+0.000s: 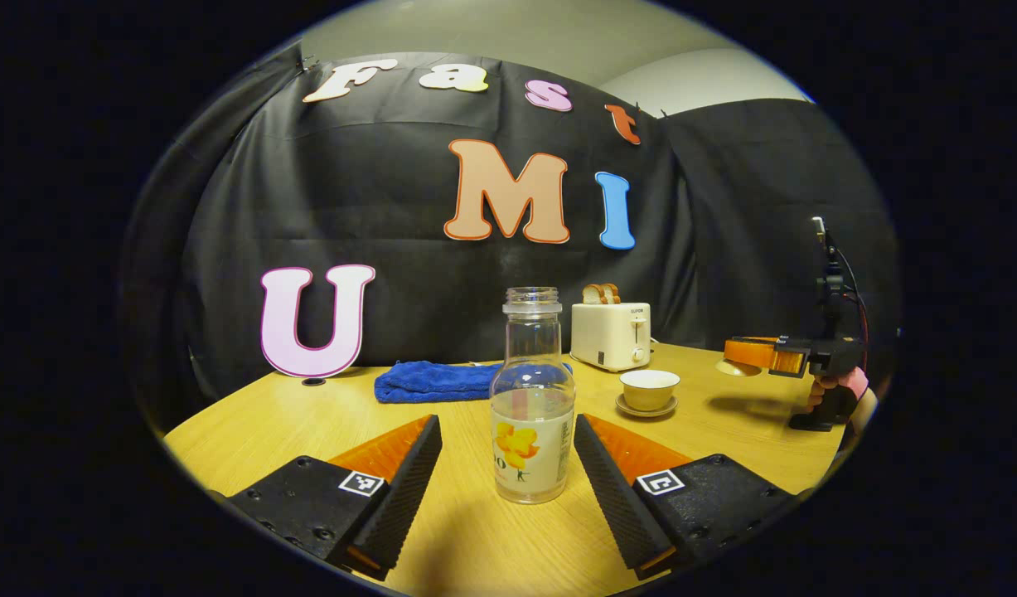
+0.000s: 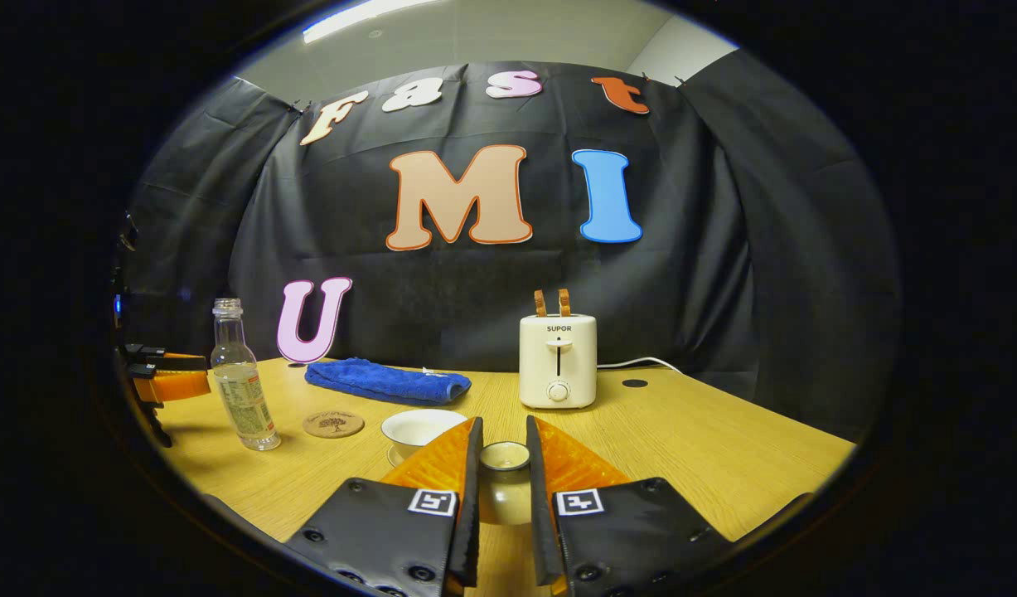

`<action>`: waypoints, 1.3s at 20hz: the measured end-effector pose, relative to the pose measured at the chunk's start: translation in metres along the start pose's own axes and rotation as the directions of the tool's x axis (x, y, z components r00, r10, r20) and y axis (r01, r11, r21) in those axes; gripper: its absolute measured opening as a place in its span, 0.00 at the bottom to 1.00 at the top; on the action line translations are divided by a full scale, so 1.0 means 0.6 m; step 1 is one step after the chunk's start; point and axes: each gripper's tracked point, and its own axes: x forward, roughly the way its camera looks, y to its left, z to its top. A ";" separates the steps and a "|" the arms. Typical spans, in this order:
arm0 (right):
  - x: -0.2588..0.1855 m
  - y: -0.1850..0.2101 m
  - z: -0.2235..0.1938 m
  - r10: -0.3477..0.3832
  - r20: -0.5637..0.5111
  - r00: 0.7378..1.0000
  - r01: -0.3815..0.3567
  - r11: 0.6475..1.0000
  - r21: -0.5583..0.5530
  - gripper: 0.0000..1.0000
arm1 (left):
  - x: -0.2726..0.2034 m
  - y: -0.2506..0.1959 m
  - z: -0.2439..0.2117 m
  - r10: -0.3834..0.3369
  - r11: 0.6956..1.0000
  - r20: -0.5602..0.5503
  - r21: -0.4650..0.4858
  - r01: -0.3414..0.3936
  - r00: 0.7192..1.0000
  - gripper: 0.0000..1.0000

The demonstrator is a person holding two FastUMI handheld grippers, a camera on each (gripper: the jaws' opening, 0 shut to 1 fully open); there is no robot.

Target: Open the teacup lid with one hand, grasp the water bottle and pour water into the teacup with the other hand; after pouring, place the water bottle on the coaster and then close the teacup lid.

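A clear water bottle (image 1: 531,406), uncapped and about a third full, stands upright on the wooden table (image 1: 251,423). My left gripper (image 1: 506,420) is open, with a finger on each side of the bottle and gaps between. The open teacup (image 1: 649,386) sits on its saucer beyond it to the right. My right gripper (image 2: 503,435) is shut on the knob of the teacup lid (image 2: 505,485), held just right of the teacup (image 2: 421,429). A round cork coaster (image 2: 333,424) lies between the teacup and the bottle (image 2: 241,390). The left gripper (image 2: 176,373) shows at the far left.
A cream toaster (image 2: 558,361) with two toast slices stands at the back of the table, its cord trailing right. A folded blue cloth (image 2: 384,381) lies behind the coaster. The right gripper (image 1: 757,355) and the hand holding it are at the far right.
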 end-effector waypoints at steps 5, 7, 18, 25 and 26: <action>0.002 -0.003 -0.001 -0.008 0.001 1.000 0.008 1.000 0.000 0.28 | 0.037 -0.014 -0.013 -0.014 1.000 -0.055 0.011 0.014 0.998 0.94; 0.002 -0.004 -0.001 -0.008 0.001 1.000 0.008 1.000 -0.001 0.28 | 0.047 -0.015 -0.019 -0.012 1.000 -0.084 0.014 0.013 0.996 0.94; 0.002 -0.003 -0.001 -0.009 0.002 1.000 0.009 1.000 -0.001 0.29 | 0.089 -0.019 -0.070 0.030 0.999 -0.266 0.044 -0.018 0.964 0.92; 0.000 -0.007 -0.002 -0.013 -0.002 1.000 0.013 1.000 0.000 0.28 | 0.093 -0.015 -0.072 0.102 0.991 -0.293 0.108 -0.073 0.951 0.72; -0.001 -0.006 -0.002 -0.013 -0.002 1.000 0.013 1.000 0.000 0.28 | 0.097 -0.018 -0.072 0.116 0.988 -0.287 0.136 -0.079 0.951 0.71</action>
